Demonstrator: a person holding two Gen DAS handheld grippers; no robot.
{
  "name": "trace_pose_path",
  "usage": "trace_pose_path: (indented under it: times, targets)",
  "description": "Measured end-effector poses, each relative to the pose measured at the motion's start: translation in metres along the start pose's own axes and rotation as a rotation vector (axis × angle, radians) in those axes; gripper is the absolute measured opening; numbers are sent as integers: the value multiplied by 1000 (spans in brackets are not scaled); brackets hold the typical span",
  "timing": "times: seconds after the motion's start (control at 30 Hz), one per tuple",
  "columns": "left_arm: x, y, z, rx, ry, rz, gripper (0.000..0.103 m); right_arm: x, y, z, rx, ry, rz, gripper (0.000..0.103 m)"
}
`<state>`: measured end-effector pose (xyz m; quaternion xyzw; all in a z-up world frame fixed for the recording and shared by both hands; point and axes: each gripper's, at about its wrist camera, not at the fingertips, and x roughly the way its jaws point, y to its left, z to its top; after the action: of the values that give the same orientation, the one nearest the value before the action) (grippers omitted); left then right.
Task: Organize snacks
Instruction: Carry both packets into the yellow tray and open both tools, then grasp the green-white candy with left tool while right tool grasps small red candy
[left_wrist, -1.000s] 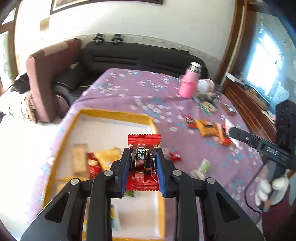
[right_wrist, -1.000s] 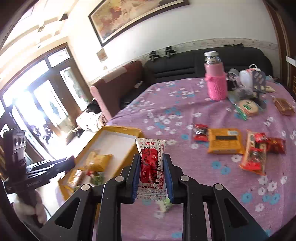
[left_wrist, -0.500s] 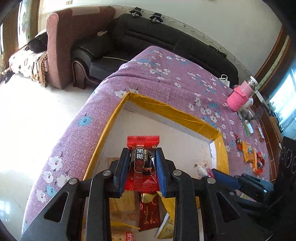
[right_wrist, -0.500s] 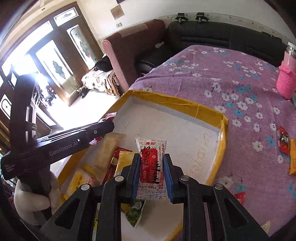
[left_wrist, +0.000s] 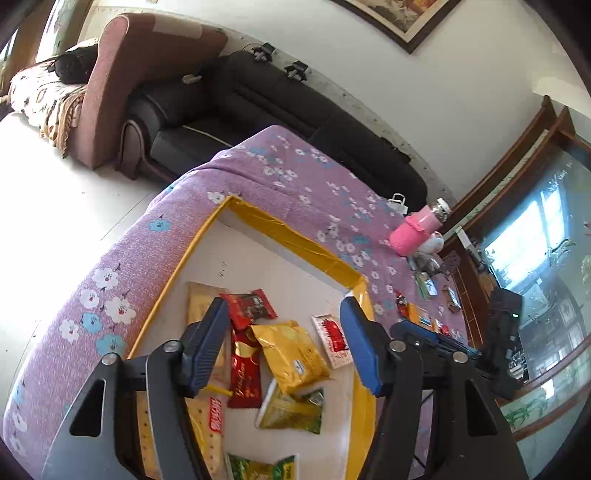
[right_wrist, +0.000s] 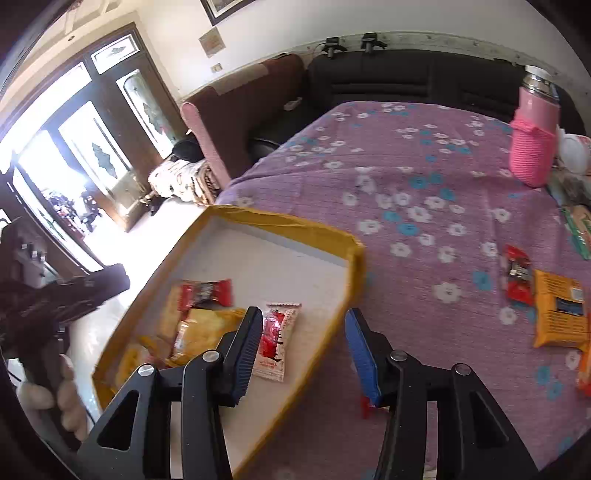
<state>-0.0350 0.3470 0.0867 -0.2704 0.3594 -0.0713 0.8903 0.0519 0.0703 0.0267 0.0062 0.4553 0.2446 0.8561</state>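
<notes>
**Both grippers spread wide over the snack box, nothing held**

Left gripper jaws wide apart, nothing between them; hangs over the yellow-rimmed box on the purple flowered tablecloth; right gripper same, spread wide and empty, sitting above the box's right rim.

In the box: red candy wrapper with a dark label, print too small to read; white sachet with a red panel, lying flat near the right wall, text illegible; yellow pouch between them; dark red packet with gold script, unreadable; green packet below the pouch; pale long pack with a red label, characters not legible.

Outside the box, on the cloth: small red snack touching an orange pack; pink flask upright, well apart at the far side.
</notes>
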Motion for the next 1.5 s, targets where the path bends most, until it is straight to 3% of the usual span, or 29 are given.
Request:
trace_pose_path:
  times: [0.07, 0.17, 0.4, 0.47, 0.53, 0.57, 0.7, 0.83, 1.03, 1.23, 1.4, 1.43, 1.47, 1.5]
  targets:
    - [-10, -9, -10, 18, -14, -12, 63, 7, -21, -8, 33, 34, -23, 49]
    - [-20, -23, -24, 60, -34, -3, 63, 9, -39, -24, 87, 61, 15, 49]
    - [-19, -52, -43, 111, -11, -17, 63, 21, -19, -49, 9, 79, -31, 49]
    - [-17, -63, -48, 123, -5, -25, 63, 22, -14, -51, -17, 70, -74, 41]
    - [-14, -74, -54, 136, 11, -36, 63, 21, -17, -52, -9, 63, -85, 24]
    - [-12, -80, -58, 141, 18, -43, 63, 19, -20, -53, 5, 54, -83, 24]
    - [0, -107, -71, 190, 57, -49, 63, -3, -40, -60, 64, 1, -48, 23]
    - [23, -137, -89, 235, 126, -72, 62, -50, -70, -71, 123, -77, -6, 23]
    - [82, -189, -128, 366, 270, -86, 62, -105, -130, -100, 219, -162, 34, 23]
    - [147, -224, -157, 559, 338, 28, 62, -107, -174, -118, 331, -196, 108, 24]
    - [166, -232, -168, 662, 323, 119, 62, -109, -182, -118, 342, -202, 137, 24]
    - [166, -234, -171, 680, 320, 132, 58, -109, -181, -118, 341, -203, 138, 24]
    - [165, -235, -172, 690, 312, 139, 39, -108, -181, -119, 340, -201, 138, 24]
    - [164, -236, -172, 700, 306, 142, 29, -107, -181, -119, 339, -199, 137, 24]
